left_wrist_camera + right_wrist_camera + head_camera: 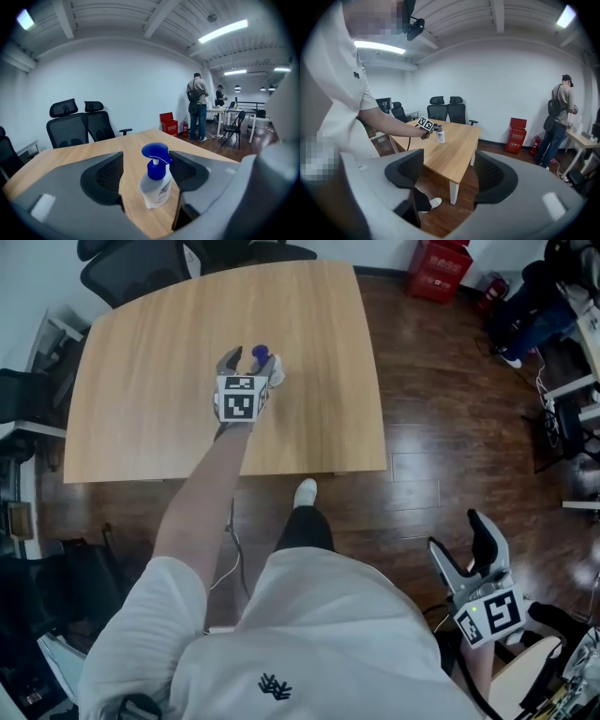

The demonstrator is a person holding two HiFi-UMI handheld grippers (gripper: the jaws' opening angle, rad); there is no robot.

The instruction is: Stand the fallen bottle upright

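My left gripper [251,361] reaches out over a light wooden table [141,381], near its middle, with my bare forearm stretched out behind it. Its fingers are spread wide apart and grip nothing. Between them stands the bottle [155,186], upright on the table: a small white pump bottle with a blue pump head and a printed label. In the left gripper view a strip of bare table shows between the bottle and one finger [101,177]. The other finger sits close beside the pump head.

My right gripper [457,535] is well away from the table, held low at my right side above the dark wooden floor [422,465]. Its fingers are also apart, and nothing is between them. Its view looks across the room toward the table and my outstretched left arm.

I wear a white short-sleeved shirt [309,634], and one white shoe [306,490] shows by the near table edge. Two black office chairs [82,124] stand at the far side of the table. A red crate [168,123] sits on the floor by the white wall. Two people [197,107] stand in the background beside desks.
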